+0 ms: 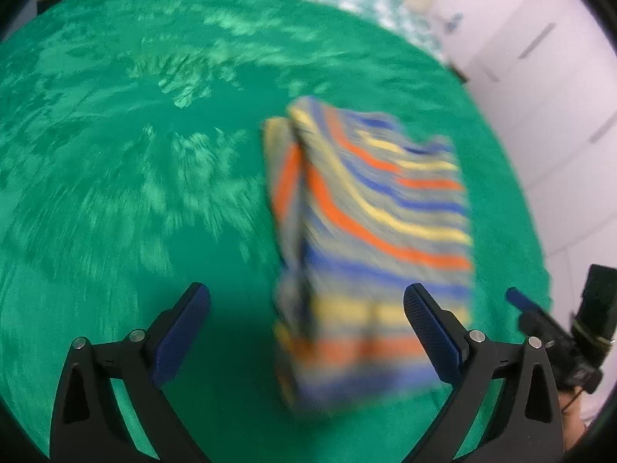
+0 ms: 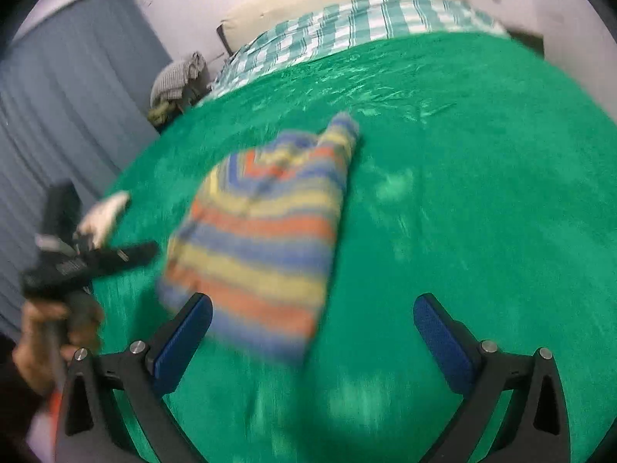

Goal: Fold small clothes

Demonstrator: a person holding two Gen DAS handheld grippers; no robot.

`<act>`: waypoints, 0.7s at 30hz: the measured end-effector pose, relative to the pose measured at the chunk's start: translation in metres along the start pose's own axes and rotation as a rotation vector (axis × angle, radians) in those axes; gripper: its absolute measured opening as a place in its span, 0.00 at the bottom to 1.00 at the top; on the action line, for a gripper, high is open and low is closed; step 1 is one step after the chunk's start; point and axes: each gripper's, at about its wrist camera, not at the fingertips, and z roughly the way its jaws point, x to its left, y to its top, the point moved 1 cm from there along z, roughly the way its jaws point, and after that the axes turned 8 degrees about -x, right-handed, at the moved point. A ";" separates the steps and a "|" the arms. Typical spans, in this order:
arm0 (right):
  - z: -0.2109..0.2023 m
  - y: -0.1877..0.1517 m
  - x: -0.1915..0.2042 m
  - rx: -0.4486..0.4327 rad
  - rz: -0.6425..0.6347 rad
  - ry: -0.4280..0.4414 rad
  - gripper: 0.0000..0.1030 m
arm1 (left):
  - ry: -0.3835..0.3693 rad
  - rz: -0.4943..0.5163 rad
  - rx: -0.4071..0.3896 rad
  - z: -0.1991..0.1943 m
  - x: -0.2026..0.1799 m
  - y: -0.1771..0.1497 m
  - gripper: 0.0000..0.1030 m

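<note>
Striped garment (image 1: 370,227) lies on the green blanket (image 1: 135,193) of the bed, already in a folded-looking bundle, with a flap or sleeve sticking up along its left edge in the left wrist view. Both frames are motion-blurred, so the fold count and edge alignment can't be read.

Left gripper (image 1: 306,333): fingers spread wide, holding nothing, hovering above the near end of the garment. One blue pad (image 1: 432,335) overlaps the cloth edge in view; contact can't be told. Right gripper (image 2: 312,341): fingers also wide apart and empty, the garment just ahead of its left finger. The left gripper also shows at the left edge of the right wrist view, held by a hand (image 2: 46,332).

Risks, as judged from here:
- The blur suggests fast motion. A quick descent could snag a finger on the raised flap and drag the bundle open.
- The blanket is plush, so a low pinch may grab pile along with the cloth, lifting the blanket or pulling the fold askew.
- Neither gripper holds the cloth, so nothing pins the bundle. A one-sided grab likely slides or rotates it.
- The far corner peaks upward in the right wrist view, and a loose layer there could flop back.
- A small white item (image 2: 106,212) lies near the bed edge, close to the left gripper; a sweep could knock it off.
</note>
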 end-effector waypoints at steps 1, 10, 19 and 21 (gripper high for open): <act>0.016 0.009 -0.006 0.013 0.034 0.018 0.96 | 0.004 -0.022 0.020 0.013 0.004 0.005 0.97; 0.104 0.019 0.025 0.103 -0.074 -0.033 0.20 | 0.015 0.122 0.064 0.045 -0.033 0.004 0.16; 0.001 0.063 0.083 -0.163 -0.244 0.068 0.19 | -0.104 0.162 -0.207 -0.088 -0.063 0.028 0.15; -0.007 0.074 0.079 -0.155 -0.186 0.113 0.19 | -0.117 0.156 -0.209 -0.098 -0.066 0.032 0.19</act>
